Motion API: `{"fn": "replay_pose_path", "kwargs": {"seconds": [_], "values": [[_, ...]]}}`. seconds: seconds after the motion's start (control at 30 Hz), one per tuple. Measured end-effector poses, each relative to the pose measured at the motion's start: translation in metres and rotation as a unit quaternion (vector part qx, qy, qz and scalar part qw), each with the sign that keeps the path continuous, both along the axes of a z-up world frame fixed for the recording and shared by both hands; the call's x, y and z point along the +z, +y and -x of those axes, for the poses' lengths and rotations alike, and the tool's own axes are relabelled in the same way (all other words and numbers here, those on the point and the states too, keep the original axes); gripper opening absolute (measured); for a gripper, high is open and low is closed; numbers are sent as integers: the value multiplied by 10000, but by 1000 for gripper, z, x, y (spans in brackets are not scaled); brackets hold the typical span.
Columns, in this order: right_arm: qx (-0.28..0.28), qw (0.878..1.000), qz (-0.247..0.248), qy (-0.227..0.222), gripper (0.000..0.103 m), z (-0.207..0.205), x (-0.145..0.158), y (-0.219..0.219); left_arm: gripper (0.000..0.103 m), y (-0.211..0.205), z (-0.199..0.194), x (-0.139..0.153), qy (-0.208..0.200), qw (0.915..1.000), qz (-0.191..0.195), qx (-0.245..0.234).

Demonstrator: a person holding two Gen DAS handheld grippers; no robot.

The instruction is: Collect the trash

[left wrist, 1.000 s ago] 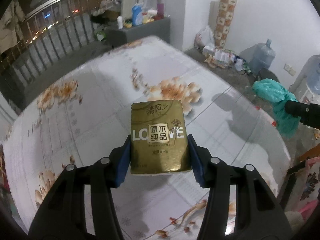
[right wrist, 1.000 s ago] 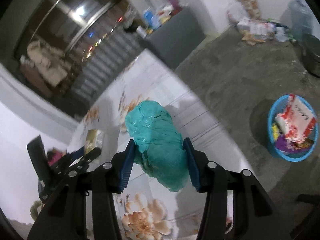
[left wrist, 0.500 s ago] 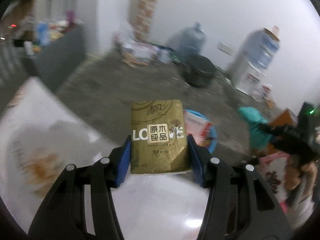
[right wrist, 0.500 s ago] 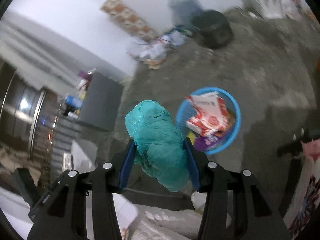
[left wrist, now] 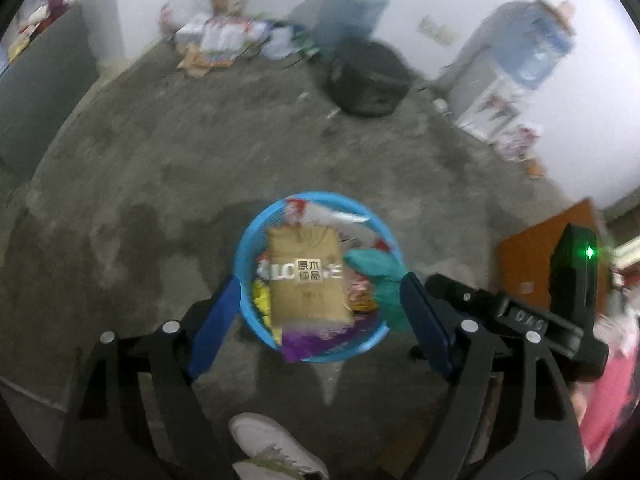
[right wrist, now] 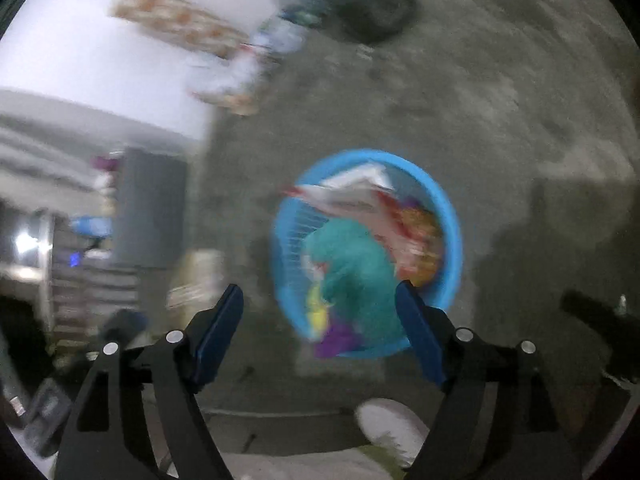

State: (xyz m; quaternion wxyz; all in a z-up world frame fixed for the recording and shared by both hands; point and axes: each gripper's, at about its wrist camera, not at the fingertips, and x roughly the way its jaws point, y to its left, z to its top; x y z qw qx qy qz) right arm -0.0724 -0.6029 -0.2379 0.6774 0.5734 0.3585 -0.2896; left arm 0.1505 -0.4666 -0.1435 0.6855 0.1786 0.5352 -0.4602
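Gold pack (left wrist: 306,276), teal bag (right wrist: 354,276), blue basket (left wrist: 244,240)

The gold pack (left wrist: 306,276) covers much of the trash in the blue basket (left wrist: 244,248). The green bag (right wrist: 356,276) is smeared with blur. A white shoe (left wrist: 276,450) is cut off below.

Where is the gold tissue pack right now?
In the left wrist view, the gold tissue pack is over the trash in the blue basket on the floor, beside the teal bag; the open left gripper no longer grips it.
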Motion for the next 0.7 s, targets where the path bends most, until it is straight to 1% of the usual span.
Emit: {"fn": "replay_pose_path", "kwargs": {"seconds": [0.07, 0.1, 0.13, 0.17, 0.23, 0.33, 0.43, 0.47, 0.53, 0.57, 0.6, 0.63, 0.67, 0.7], "values": [[-104, 9999, -62, 110, 76, 6, -13, 0, 77, 2, -1, -4, 101, 9999, 1, 136], [-158, 9998, -52, 69, 76, 11, -14, 3, 77, 8, 0, 0, 206, 9996, 115, 173], [-209, 9998, -27, -6, 76, 15, -14, 6, 77, 12, 2, 4, 227, 9994, 184, 164], [-244, 9997, 24, -66, 76, 19, -12, 9, 77, 16, 4, 9, 205, 9994, 230, 149], [-265, 9995, 143, -48, 76, 24, -7, 14, 77, 25, 10, 25, 104, 9991, 385, 114], [-269, 9985, 477, -37, 76, 27, 17, 24, 77, 42, 16, 52, -19, 9978, 655, 120], [-135, 9939, 1090, -26, 76, 25, 54, 36, 77, 70, 28, 84, -134, 9953, 945, 169], [-24, 9907, 1362, -19, 76, 23, 71, 44, 78, 79, 31, 94, -184, 9945, 1010, 187], [206, 9823, 1862, -3, 76, 19, 101, 60, 83, 107, 38, 119, -348, 9920, 1173, 321], [364, 9750, 2191, 8, 76, 16, 121, 72, 84, 128, 42, 132, -491, 9896, 1270, 474], [506, 9674, 2480, 16, 79, 13, 138, 84, 86, 141, 43, 140, -585, 9879, 1315, 586], [606, 9615, 2680, 18, 82, 11, 151, 93, 88, 161, 46, 153, -764, 9845, 1360, 797], [735, 9518, 2977, -5, 86, 9, 169, 108, 91, 176, 48, 162, -915, 9812, 1391, 980], [869, 9404, 3286, -73, 89, 8, 187, 125, 91, 197, 52, 173, -1131, 9753, 1439, 1239]]}}
